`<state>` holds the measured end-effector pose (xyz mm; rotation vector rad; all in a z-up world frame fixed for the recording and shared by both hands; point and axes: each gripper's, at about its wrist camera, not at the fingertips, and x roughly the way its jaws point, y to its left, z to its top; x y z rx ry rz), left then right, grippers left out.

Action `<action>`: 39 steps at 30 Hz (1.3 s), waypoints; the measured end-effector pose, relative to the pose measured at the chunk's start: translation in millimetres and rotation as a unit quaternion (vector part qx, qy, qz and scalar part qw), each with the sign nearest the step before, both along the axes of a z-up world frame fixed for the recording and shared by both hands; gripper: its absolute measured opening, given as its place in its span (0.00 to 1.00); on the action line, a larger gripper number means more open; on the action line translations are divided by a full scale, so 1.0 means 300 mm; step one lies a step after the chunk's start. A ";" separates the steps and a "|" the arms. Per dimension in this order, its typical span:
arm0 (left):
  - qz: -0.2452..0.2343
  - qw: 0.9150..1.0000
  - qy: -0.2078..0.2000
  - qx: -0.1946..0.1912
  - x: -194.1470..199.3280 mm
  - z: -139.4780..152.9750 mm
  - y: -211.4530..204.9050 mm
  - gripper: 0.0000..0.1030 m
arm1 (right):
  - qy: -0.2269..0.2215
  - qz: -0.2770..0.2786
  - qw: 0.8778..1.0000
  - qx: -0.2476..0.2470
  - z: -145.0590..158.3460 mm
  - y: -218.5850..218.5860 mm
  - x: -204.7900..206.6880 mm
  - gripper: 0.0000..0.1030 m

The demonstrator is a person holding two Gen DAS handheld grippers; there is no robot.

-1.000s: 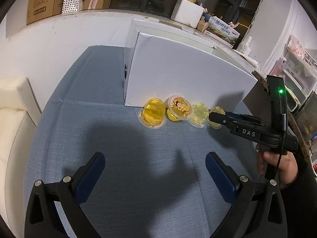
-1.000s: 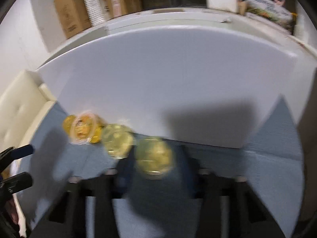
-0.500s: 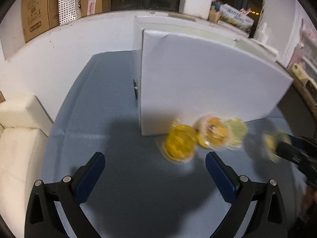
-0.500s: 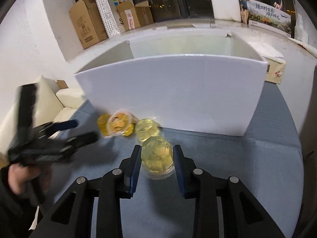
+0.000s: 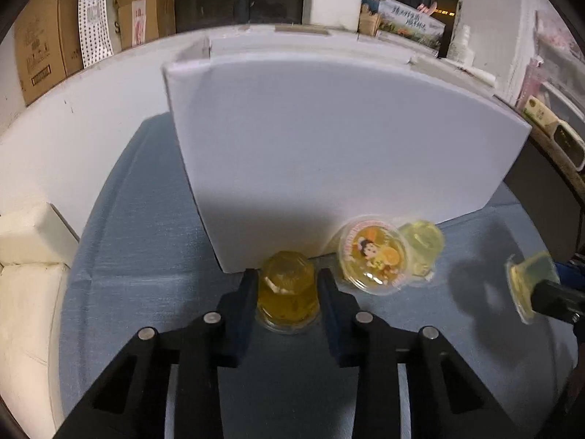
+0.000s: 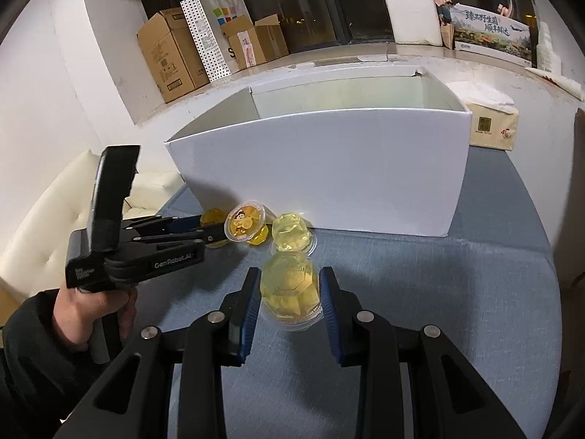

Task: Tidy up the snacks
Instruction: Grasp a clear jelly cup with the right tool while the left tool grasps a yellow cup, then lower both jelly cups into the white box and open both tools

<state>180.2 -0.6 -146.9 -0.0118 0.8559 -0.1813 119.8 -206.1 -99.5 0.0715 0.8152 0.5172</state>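
Left gripper (image 5: 286, 287) clenched on an amber jelly cup (image 5: 286, 292) on the blue counter (image 5: 146, 248), just ahead of it the white box (image 5: 329, 153). Right gripper (image 6: 290, 292) grasps a pale yellow jelly cup (image 6: 290, 287), apparently lifted. Ahead of it: another pale cup (image 6: 292, 236) and a lidded cup (image 6: 245, 221), tilted.

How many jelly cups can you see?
4. An amber jelly cup sits between the left gripper's fingers, a pale cup between the right gripper's fingers, a cartoon-lidded cup tilts against the white box, and another pale cup sits beside it.
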 end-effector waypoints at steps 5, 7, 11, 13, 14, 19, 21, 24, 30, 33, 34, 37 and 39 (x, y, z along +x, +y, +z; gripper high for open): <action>-0.006 0.998 -0.022 -0.055 -0.105 0.043 0.045 0.36 | -0.005 -0.002 1.000 0.007 0.015 -0.011 -0.016 0.34; -0.008 0.997 -0.037 -0.072 -0.151 0.079 0.069 0.36 | -0.007 -0.002 1.000 0.010 0.024 -0.011 -0.024 0.34; -0.015 0.993 -0.080 -0.082 -0.227 0.189 0.099 0.36 | -0.018 0.001 1.000 0.017 0.060 -0.010 -0.038 0.34; -0.020 0.991 -0.101 -0.088 -0.241 0.235 0.110 0.36 | -0.029 0.003 0.999 0.017 0.094 -0.005 -0.042 0.34; -0.024 0.989 -0.112 -0.089 -0.246 0.270 0.117 0.36 | -0.036 0.006 0.999 0.020 0.121 -0.003 -0.039 0.34; -0.041 0.985 -0.147 -0.083 -0.157 0.414 0.095 0.36 | -0.073 -0.003 0.997 0.013 0.243 0.001 0.039 0.34; -0.049 0.984 -0.151 -0.081 -0.079 0.449 0.060 0.36 | -0.083 -0.008 0.996 0.010 0.295 -0.001 0.114 0.34; -0.056 0.986 -0.142 -0.066 0.054 0.476 0.014 0.36 | -0.088 -0.020 0.996 -0.002 0.344 -0.002 0.231 0.34; -0.052 0.993 -0.103 -0.038 0.217 0.426 -0.052 0.42 | -0.054 -0.036 0.998 -0.026 0.327 -0.004 0.420 0.34; -0.038 0.994 -0.096 -0.022 0.237 0.403 -0.059 1.00 | -0.042 -0.054 0.997 -0.036 0.298 -0.015 0.457 0.71; -0.032 0.994 -0.106 -0.023 0.230 0.403 -0.053 1.00 | -0.044 -0.063 0.997 -0.030 0.293 -0.028 0.457 0.89; -0.032 0.994 -0.100 -0.028 0.218 0.397 -0.036 1.00 | -0.040 -0.064 0.997 -0.014 0.288 -0.051 0.446 0.90; -0.030 0.994 -0.098 -0.024 0.213 0.397 -0.033 1.00 | -0.040 -0.068 0.997 -0.017 0.286 -0.059 0.437 0.90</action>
